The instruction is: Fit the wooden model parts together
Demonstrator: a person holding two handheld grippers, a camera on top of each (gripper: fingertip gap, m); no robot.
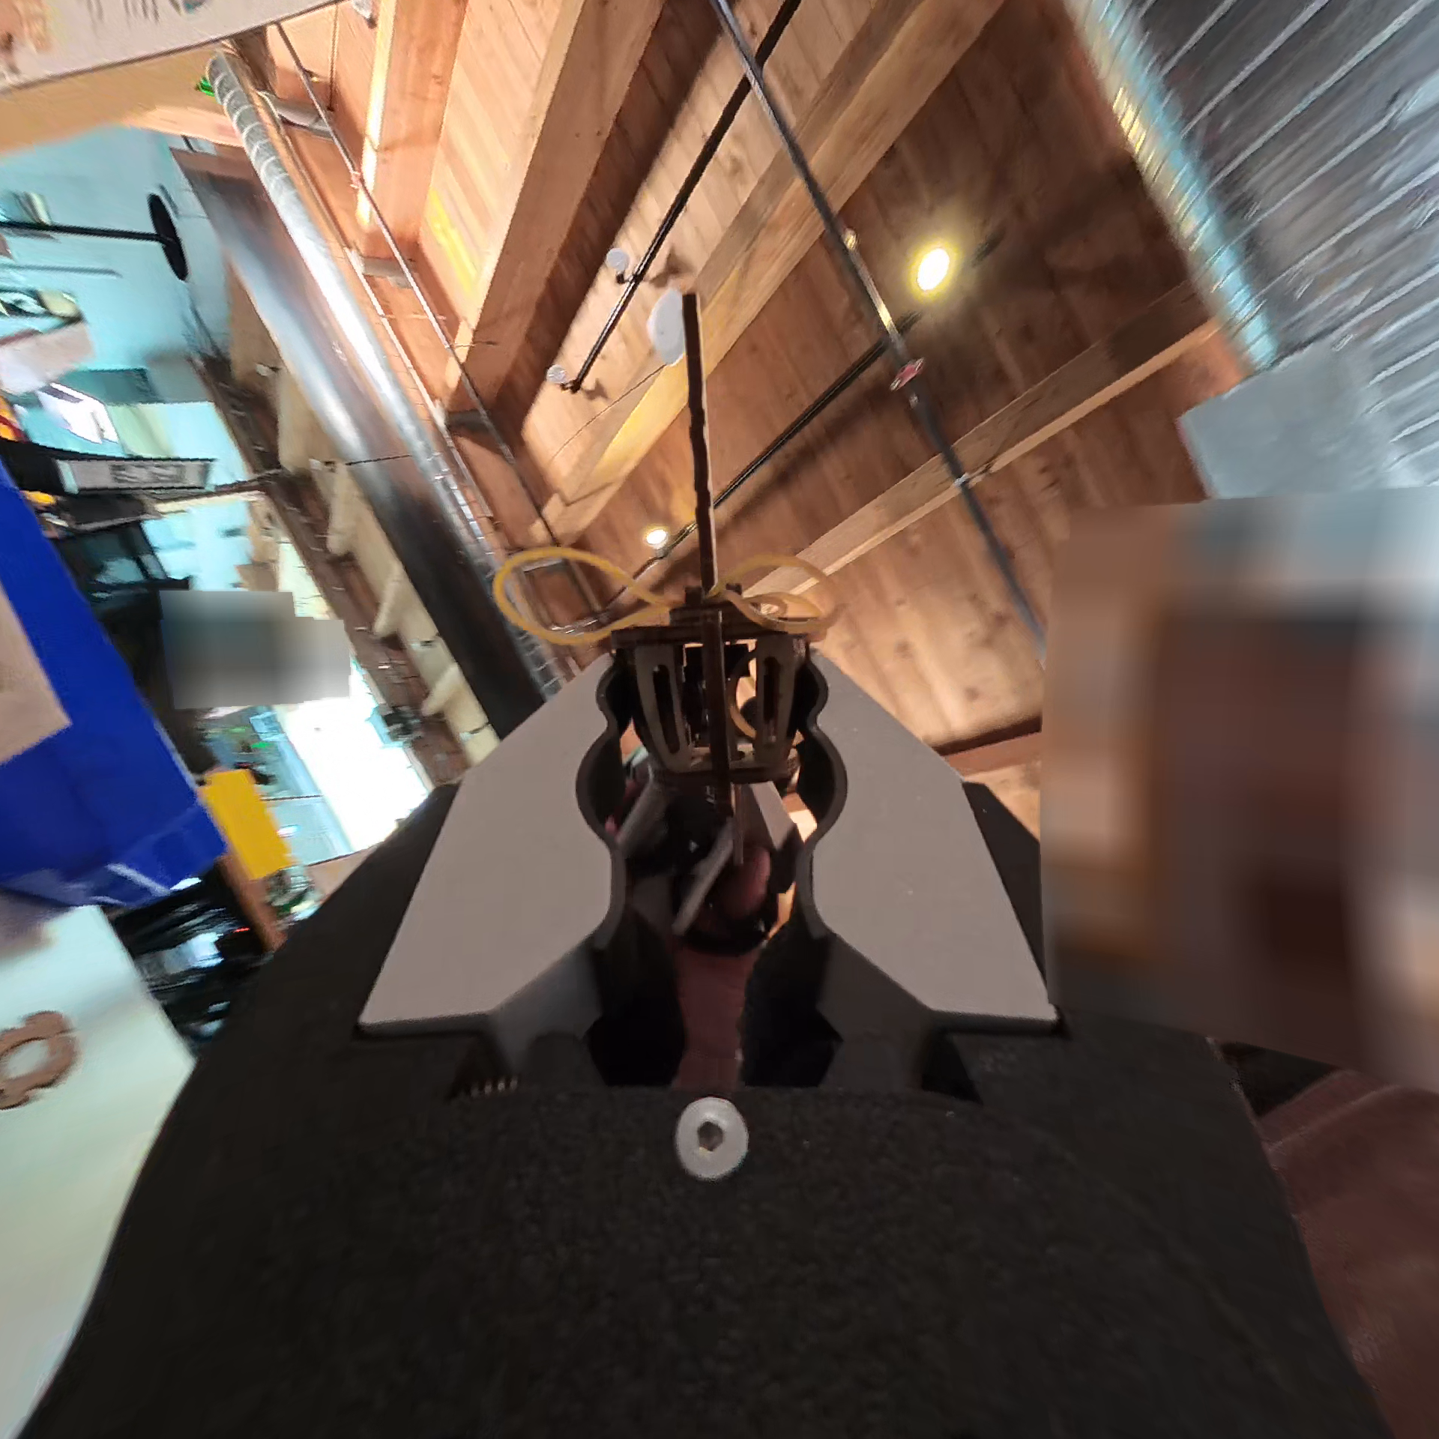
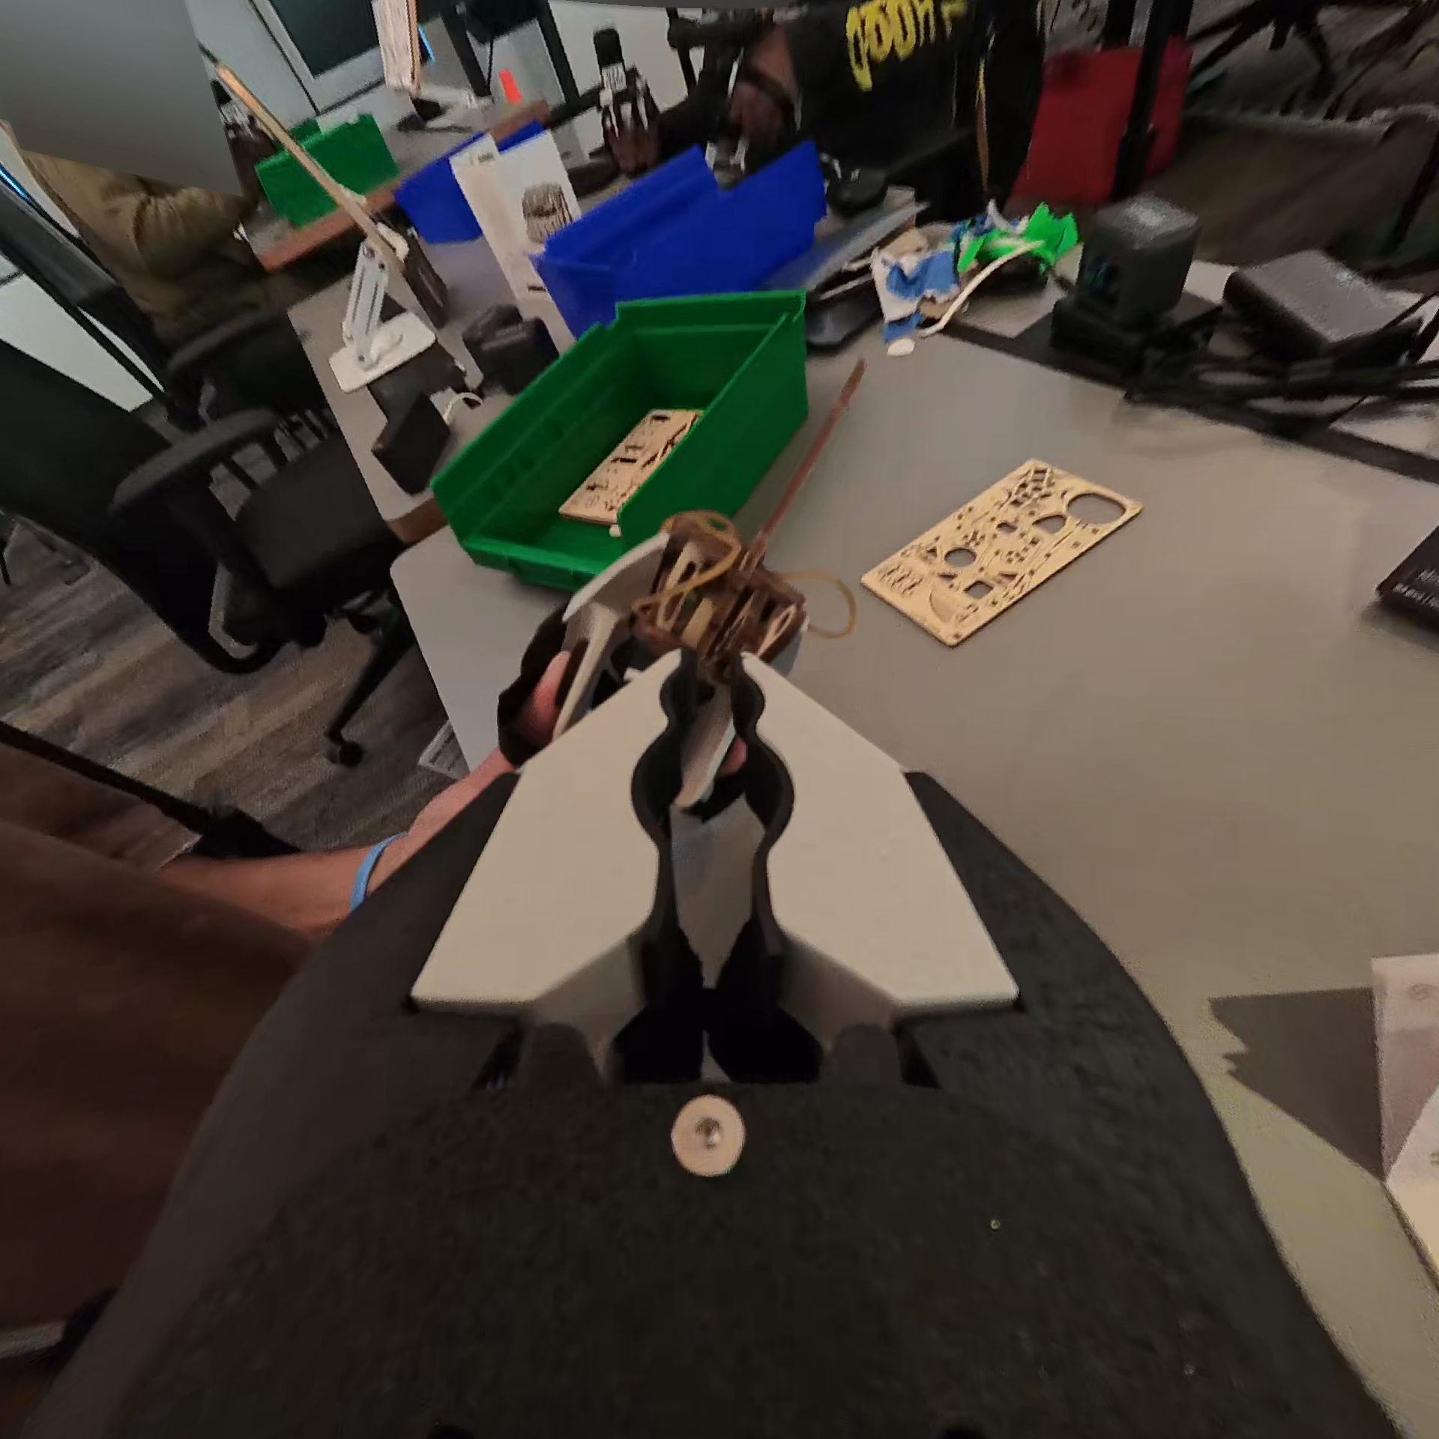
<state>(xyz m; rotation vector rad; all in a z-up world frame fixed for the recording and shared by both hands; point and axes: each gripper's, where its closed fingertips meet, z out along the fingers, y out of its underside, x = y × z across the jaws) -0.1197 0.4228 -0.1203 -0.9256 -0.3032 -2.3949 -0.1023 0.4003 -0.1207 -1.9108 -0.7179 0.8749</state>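
A small wooden model (image 1: 670,701) is a dark cage-like assembly with yellow rubber bands (image 1: 537,599) looped on it and a long thin stick (image 1: 698,436) rising from it. My left gripper (image 1: 708,685) points up at the ceiling and is shut on the model's sides. In the right wrist view the model (image 2: 724,592) hangs above the grey table (image 2: 1090,779), its stick (image 2: 818,444) slanting up and right. My right gripper (image 2: 712,666) is shut on the model's near end. The left gripper's fingers (image 2: 599,623) hold it from the left.
A green bin (image 2: 701,311) holding a wooden parts sheet (image 2: 631,467) stands behind the model. Another punched wooden sheet (image 2: 1004,545) lies on the table to the right. Blue bins (image 2: 701,233), cables (image 2: 1285,374) and a seated person are farther back; an office chair (image 2: 257,498) stands left.
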